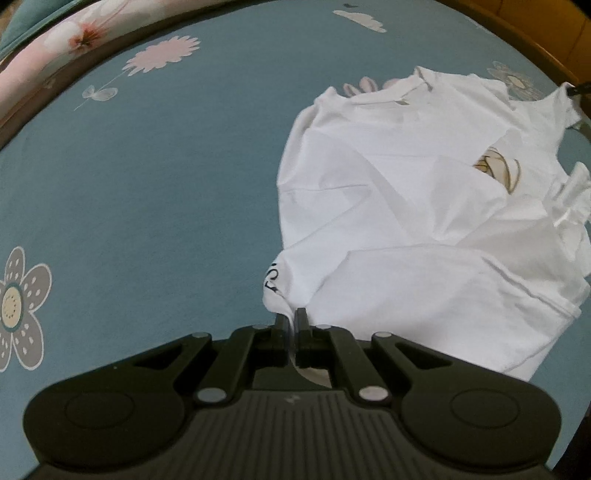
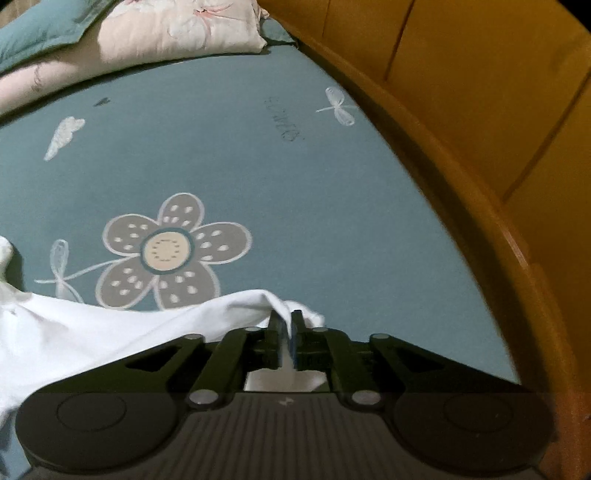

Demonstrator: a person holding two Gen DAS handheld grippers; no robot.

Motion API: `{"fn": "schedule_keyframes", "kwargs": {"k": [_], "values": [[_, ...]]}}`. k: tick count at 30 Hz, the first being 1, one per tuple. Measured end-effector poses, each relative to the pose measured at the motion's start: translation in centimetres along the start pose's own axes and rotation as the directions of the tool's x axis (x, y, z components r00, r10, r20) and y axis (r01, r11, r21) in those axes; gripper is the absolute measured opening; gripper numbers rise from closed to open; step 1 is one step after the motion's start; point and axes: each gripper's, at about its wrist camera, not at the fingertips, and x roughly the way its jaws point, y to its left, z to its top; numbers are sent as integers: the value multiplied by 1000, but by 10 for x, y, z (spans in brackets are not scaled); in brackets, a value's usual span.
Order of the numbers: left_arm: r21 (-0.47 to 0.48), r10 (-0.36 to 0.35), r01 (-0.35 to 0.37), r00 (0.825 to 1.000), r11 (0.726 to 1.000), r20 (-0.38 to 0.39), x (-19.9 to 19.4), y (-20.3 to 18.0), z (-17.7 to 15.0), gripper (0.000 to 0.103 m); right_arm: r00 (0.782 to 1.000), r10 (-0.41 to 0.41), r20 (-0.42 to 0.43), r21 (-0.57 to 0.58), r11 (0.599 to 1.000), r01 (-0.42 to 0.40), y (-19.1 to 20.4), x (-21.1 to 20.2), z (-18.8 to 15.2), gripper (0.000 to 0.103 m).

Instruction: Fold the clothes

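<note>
We held two tools. The left tool [image 1: 291,317] pinched a corner of the one white shirt [image 1: 424,206], its jaws nearly together on the cloth. The right tool [image 2: 286,320] had cloth of the same shirt [image 2: 92,332] between jaws a little apart, pads on it. The shirt lay crumpled on the teal flowered bed sheet [image 1: 166,177], a quilt [image 2: 173,26] beyond, a wooden bed frame [image 2: 491,229] alongside.
</note>
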Motion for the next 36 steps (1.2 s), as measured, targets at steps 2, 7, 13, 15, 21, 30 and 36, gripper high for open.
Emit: {"fn": "schedule_keyframes", "kwargs": {"k": [2, 7, 13, 15, 21, 30, 36], "values": [[-4, 24, -24, 1000, 1000, 10, -3, -1, 0, 7, 1000, 15, 22, -7, 1000, -15, 5, -7, -3, 21], [7, 63, -63, 996, 998, 63, -31, -15, -5, 14, 991, 95, 89, -8, 995, -95, 19, -41, -17, 22], [-51, 101, -92, 970, 994, 223, -104, -85, -2, 43, 964, 230, 135, -104, 971, -217, 53, -85, -48, 25], [-87, 70, -51, 972, 995, 225, -117, -120, 1, 46, 949, 286, 135, -124, 955, -271, 67, -93, -54, 26], [-35, -91, 100, 973, 994, 211, -107, -223, 3, 54, 926, 362, 107, -175, 923, -341, 107, -89, -61, 26], [41, -133, 127, 959, 991, 250, -42, -315, 19, 60, 909, 401, 118, -206, 905, -373, 115, -63, -55, 32], [55, -197, 190, 947, 980, 254, -20, -331, 27, 63, 855, 507, 107, -336, 828, -449, 163, -28, -25, 40]]}}
